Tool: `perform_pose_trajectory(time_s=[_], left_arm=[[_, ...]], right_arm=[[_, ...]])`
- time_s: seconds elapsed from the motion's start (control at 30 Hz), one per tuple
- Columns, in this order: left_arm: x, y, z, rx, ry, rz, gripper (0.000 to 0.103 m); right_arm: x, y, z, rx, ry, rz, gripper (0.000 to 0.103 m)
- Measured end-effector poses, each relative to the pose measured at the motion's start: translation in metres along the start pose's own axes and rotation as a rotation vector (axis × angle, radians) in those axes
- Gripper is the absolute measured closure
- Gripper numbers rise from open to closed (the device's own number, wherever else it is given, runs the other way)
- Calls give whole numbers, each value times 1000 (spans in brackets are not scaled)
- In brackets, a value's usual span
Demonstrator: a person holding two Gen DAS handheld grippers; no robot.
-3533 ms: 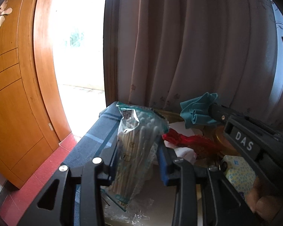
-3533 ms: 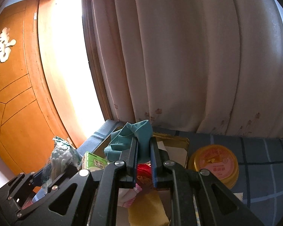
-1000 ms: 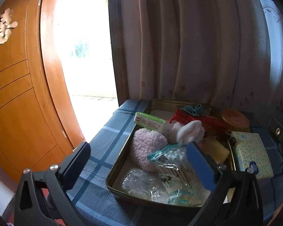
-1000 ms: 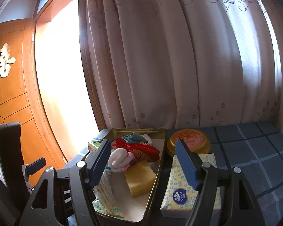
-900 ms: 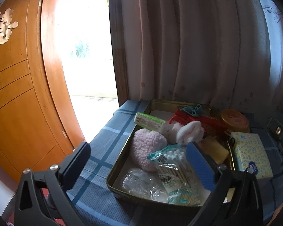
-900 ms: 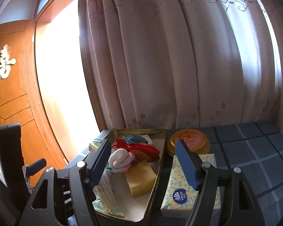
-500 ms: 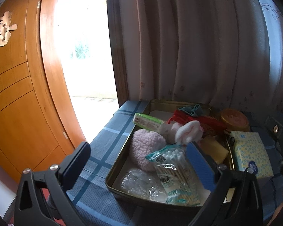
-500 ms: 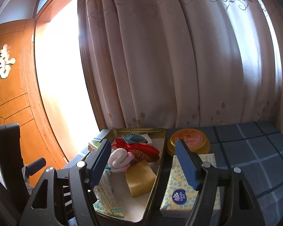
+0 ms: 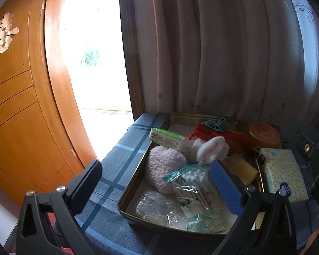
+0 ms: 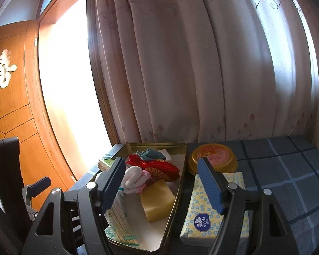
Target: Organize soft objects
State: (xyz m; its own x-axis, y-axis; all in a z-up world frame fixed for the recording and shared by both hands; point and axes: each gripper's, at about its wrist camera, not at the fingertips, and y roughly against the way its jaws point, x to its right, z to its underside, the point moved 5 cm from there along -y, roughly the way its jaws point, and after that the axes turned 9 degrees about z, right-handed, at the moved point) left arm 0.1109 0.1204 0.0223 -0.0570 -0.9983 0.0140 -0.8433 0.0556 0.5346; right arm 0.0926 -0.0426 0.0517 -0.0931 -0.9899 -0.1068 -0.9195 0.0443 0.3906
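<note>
both grippers, left (image 9: 155, 182) and right (image 10: 161, 180), hang spread and empty just short of the tin (image 9: 125, 195), swabs (image 9: 198, 193) nearest, sponge (image 10: 157, 199) and red pouch (image 10: 159, 169) beyond, and a low reach could snag the rim and tip everything out.

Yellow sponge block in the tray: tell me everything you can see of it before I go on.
The yellow sponge block is a plain rectangular slab, matte and foam-like, with no wrapper or print showing. It lies flat on the white floor of the gold metal tray, near the tray's right wall. The white and pink rolled socks sit just behind it, seemingly touching. Neither tool holds it; the right tool hangs open above it.
</note>
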Motion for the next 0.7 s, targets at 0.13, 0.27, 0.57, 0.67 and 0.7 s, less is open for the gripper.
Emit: perform_pose_trajectory(time_s=[0.13, 0.27, 0.57, 0.67, 0.7], left_arm=[[0, 1, 0, 4, 3, -1, 0], [0, 2, 0, 10, 5, 3, 0], [3, 7, -5, 28, -4, 12, 0], [2, 8, -6, 27, 3, 8, 0], [2, 7, -6, 27, 2, 5, 0]], right_arm=[[0, 0, 0, -3, -1, 3, 31], [2, 0, -1, 4, -6, 5, 31], [2, 0, -1, 8, -5, 10, 31], [3, 1, -1, 10, -5, 9, 31], [4, 0, -1, 10, -5, 10, 31]])
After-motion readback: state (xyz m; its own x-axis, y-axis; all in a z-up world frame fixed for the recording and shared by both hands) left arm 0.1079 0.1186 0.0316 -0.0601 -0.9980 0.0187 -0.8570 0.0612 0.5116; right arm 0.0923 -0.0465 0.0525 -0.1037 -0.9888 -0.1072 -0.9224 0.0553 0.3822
